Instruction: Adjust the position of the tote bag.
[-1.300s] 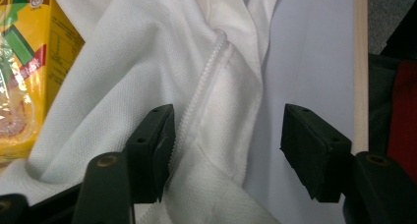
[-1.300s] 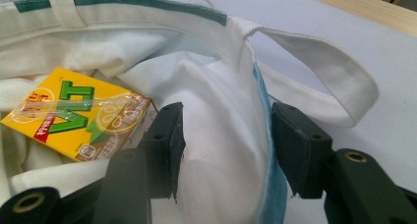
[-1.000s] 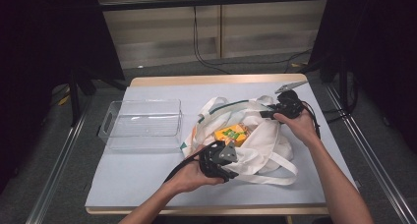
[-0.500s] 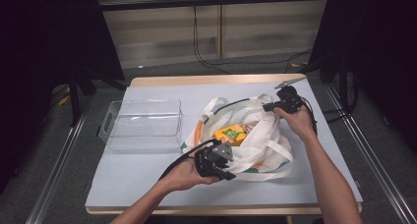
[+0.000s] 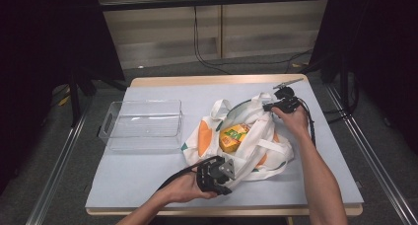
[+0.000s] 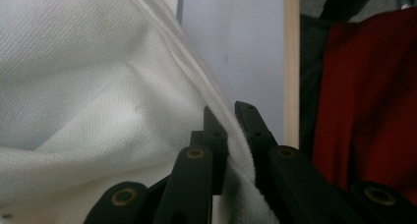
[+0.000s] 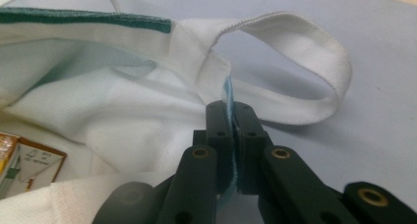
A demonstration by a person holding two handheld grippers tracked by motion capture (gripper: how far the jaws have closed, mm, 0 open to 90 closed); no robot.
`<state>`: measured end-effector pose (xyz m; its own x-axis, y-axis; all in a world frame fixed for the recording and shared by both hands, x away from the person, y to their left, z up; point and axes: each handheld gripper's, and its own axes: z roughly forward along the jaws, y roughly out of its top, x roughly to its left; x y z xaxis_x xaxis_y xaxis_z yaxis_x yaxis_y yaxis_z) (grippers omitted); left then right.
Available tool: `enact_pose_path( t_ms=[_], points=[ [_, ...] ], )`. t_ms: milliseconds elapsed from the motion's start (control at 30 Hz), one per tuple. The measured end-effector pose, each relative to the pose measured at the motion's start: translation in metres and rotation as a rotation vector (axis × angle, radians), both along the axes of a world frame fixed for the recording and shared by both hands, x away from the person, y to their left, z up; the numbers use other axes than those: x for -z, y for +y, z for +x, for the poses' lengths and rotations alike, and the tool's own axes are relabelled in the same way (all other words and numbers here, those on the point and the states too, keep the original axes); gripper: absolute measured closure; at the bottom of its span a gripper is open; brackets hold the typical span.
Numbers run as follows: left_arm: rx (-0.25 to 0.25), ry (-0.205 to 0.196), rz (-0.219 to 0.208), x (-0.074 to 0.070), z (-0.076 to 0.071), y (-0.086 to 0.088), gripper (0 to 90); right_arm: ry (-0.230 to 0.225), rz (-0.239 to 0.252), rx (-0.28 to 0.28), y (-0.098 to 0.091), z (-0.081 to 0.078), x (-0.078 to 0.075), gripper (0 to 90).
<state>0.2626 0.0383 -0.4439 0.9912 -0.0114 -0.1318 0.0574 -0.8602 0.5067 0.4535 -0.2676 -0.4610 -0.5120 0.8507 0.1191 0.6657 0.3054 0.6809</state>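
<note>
Now, left gripper (image 5: 223, 177): clamping the bag (image 5: 256, 153) rim, lower centre.
Right gripper (image 5: 277, 105): pinching rim, upper right.
Advice: keeping both pulls even, spreading the mouth around the box (image 5: 233, 136).

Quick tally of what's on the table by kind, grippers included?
Tote bag: 1
Yellow-orange carton inside the bag: 1
Clear plastic bin: 1
Grippers: 2, left gripper and right gripper, each clamped on the bag's rim
Total: 5
</note>
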Motion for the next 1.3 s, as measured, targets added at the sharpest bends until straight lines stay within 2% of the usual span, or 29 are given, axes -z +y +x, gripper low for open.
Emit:
enact_pose_path(
  t_ms=[67, 100, 200, 300, 333, 367, 400, 433, 467, 500, 533, 600, 667, 733, 767, 833, 933, 1000, 1067, 1133, 1233, 1300],
  points=[
    [0.001, -0.001, 0.018, 0.002, -0.001, -0.001, 84.7, 0.009, -0.005, 0.0, 0.001, 0.001, 0.001, 87.2],
    [0.009, -0.025, 0.027, 0.002, -0.004, -0.002, 84.6, 0.013, -0.004, -0.007, 0.001, 0.002, 0.002, 87.2],
    [0.004, -0.007, 0.022, 0.0, -0.002, -0.001, 84.4, 0.011, -0.032, 0.004, 0.004, 0.0, 0.002, 87.2],
    [-0.007, 0.022, -0.016, -0.004, 0.005, 0.003, 79.9, 0.001, -0.062, 0.002, 0.008, -0.003, -0.001, 85.9],
    [-0.017, -0.008, -0.032, -0.007, 0.005, 0.004, 76.0, -0.009, -0.057, -0.014, 0.008, -0.004, -0.003, 84.0],
    [-0.032, -0.007, -0.054, -0.01, 0.007, 0.006, 70.0, -0.023, -0.05, -0.022, 0.008, -0.006, -0.005, 80.3],
    [-0.035, -0.005, -0.072, -0.012, 0.009, 0.008, 64.9, -0.039, -0.018, -0.035, 0.004, -0.012, -0.011, 76.4],
    [-0.026, 0.011, -0.077, -0.015, 0.01, 0.01, 64.9, -0.039, -0.018, -0.035, 0.004, -0.012, -0.011, 76.4],
    [-0.063, -0.021, -0.09, -0.018, 0.01, 0.012, 62.3, -0.048, -0.024, -0.042, 0.003, -0.014, -0.014, 75.4],
    [-0.07, -0.014, -0.107, -0.02, 0.011, 0.015, 59.7, -0.067, -0.023, -0.036, 0.0, -0.019, -0.019, 71.5],
    [-0.073, -0.005, -0.11, -0.024, 0.012, 0.018, 57.4, -0.081, 0.0, -0.034, -0.004, -0.023, -0.023, 69.2],
    [-0.11, -0.012, -0.154, -0.029, 0.013, 0.023, 50.6, -0.11, 0.034, -0.032, -0.011, -0.032, -0.031, 68.7],
    [-0.121, -0.02, -0.173, -0.035, 0.015, 0.026, 47.9, -0.112, 0.043, -0.052, -0.013, -0.041, -0.036, 63.9],
    [-0.13, -0.024, -0.173, -0.039, 0.015, 0.028, 43.6, -0.141, 0.049, -0.087, -0.011, -0.057, -0.042, 63.0],
    [-0.133, -0.025, -0.184, -0.041, 0.016, 0.028, 43.6, -0.141, 0.049, -0.087, -0.011, -0.057, -0.042, 63.0],
    [-0.153, -0.037, -0.181, -0.047, 0.016, 0.029, 39.8, -0.152, 0.055, -0.121, -0.008, -0.066, -0.045, 61.8],
    [-0.168, -0.052, -0.213, -0.056, 0.017, 0.032, 36.4, -0.162, 0.033, -0.159, -0.002, -0.078, -0.049, 60.7],
    [-0.175, -0.062, -0.223, -0.062, 0.02, 0.036, 36.6, -0.167, 0.03, -0.183, 0.003, -0.087, -0.051, 59.9],
    [-0.208, -0.078, -0.217, -0.067, 0.027, 0.042, 39.5, -0.178, 0.035, -0.215, 0.008, -0.094, -0.054, 60.0],
    [-0.228, -0.09, -0.211, -0.071, 0.036, 0.05, 48.6, -0.18, 0.035, -0.25, 0.011, -0.101, -0.056, 60.5],
    [-0.309, -0.093, -0.181, -0.072, 0.055, 0.057, 55.5, -0.163, 0.03, -0.283, 0.015, -0.107, -0.056, 60.8],
    [-0.34, -0.095, -0.174, -0.072, 0.064, 0.06, 54.4, -0.148, 0.011, -0.307, 0.019, -0.111, -0.056, 60.8]
  ],
)
